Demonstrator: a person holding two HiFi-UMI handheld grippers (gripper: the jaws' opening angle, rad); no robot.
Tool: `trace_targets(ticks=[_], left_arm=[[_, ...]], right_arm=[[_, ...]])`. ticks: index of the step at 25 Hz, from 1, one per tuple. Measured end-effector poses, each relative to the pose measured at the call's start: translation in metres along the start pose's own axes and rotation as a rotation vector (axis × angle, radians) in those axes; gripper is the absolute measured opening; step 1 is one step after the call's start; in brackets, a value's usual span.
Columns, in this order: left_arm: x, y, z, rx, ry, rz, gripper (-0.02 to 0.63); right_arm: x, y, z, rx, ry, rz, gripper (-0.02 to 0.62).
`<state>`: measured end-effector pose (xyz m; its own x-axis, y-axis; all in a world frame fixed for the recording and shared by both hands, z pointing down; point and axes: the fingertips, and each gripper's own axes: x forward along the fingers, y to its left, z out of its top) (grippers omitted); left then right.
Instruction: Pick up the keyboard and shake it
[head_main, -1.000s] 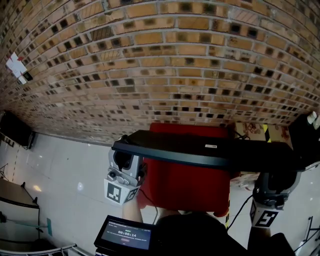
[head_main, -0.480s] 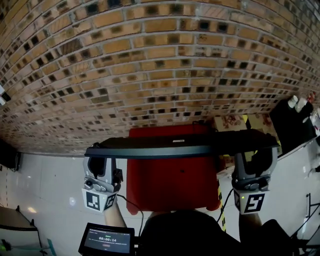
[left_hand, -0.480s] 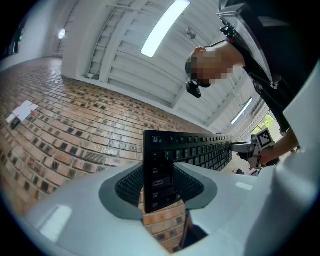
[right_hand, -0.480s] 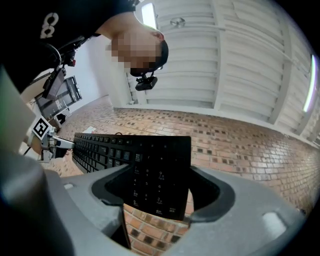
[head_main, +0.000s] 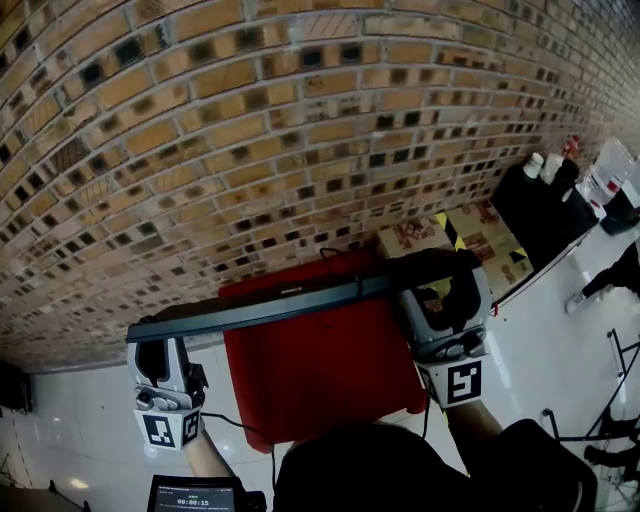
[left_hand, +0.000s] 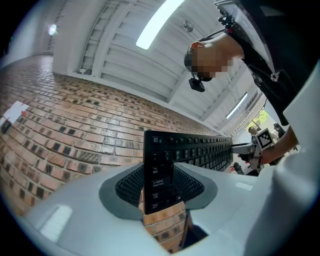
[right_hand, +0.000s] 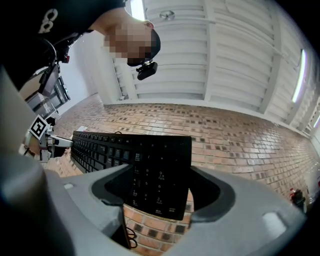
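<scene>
A long black keyboard (head_main: 290, 303) hangs in the air over a red table (head_main: 320, 375), slanted with its right end higher. My left gripper (head_main: 158, 352) is shut on its left end, my right gripper (head_main: 442, 298) on its right end. In the left gripper view the keyboard's (left_hand: 200, 150) short edge stands between the jaws of the left gripper (left_hand: 159, 182), keys facing right. The right gripper view shows the number-pad end of the keyboard (right_hand: 100, 147) clamped in the right gripper (right_hand: 160, 186).
Brick-patterned paving (head_main: 250, 150) fills most of the head view. Cardboard boxes (head_main: 470, 235) lie past the red table. A black table with bottles (head_main: 545, 195) stands at the upper right. A small screen (head_main: 195, 495) sits at the bottom left.
The keyboard has tipped from left end slightly high, through level, to right end high. My left gripper dropped toward the lower left; my right gripper rose and moved inward.
</scene>
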<state>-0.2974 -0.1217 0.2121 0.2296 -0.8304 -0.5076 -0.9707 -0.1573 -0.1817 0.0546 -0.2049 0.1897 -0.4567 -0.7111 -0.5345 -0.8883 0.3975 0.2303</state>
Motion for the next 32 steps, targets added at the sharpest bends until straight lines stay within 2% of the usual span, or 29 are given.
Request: trace_targets(ticks=[3, 9, 11, 15, 20, 27, 32], left_arm=[[0.013, -0.002, 0.01, -0.001, -0.021, -0.024, 0.189], [0.029, -0.014, 0.023, 0.001, -0.057, -0.055, 0.189], [0.031, -0.017, 0.032, 0.01, -0.069, -0.067, 0.189], [0.028, -0.022, 0.069, 0.103, -0.126, -0.087, 0.189], [0.027, -0.027, 0.081, 0.186, -0.144, -0.103, 0.189], [0.032, -0.041, 0.104, 0.192, -0.185, -0.096, 0.189], [0.031, -0.042, 0.105, 0.197, -0.189, -0.096, 0.189]], right_arm=[[0.002, -0.003, 0.003, 0.001, -0.034, -0.007, 0.33], [-0.002, -0.018, 0.008, 0.006, -0.039, -0.048, 0.331], [-0.005, -0.022, 0.016, 0.003, -0.077, -0.054, 0.331], [-0.019, -0.029, 0.041, 0.016, -0.165, -0.097, 0.331], [-0.023, -0.039, 0.041, 0.048, -0.171, -0.117, 0.331], [-0.029, -0.048, 0.046, 0.079, -0.189, -0.134, 0.333], [-0.033, -0.049, 0.047, 0.107, -0.197, -0.147, 0.334]])
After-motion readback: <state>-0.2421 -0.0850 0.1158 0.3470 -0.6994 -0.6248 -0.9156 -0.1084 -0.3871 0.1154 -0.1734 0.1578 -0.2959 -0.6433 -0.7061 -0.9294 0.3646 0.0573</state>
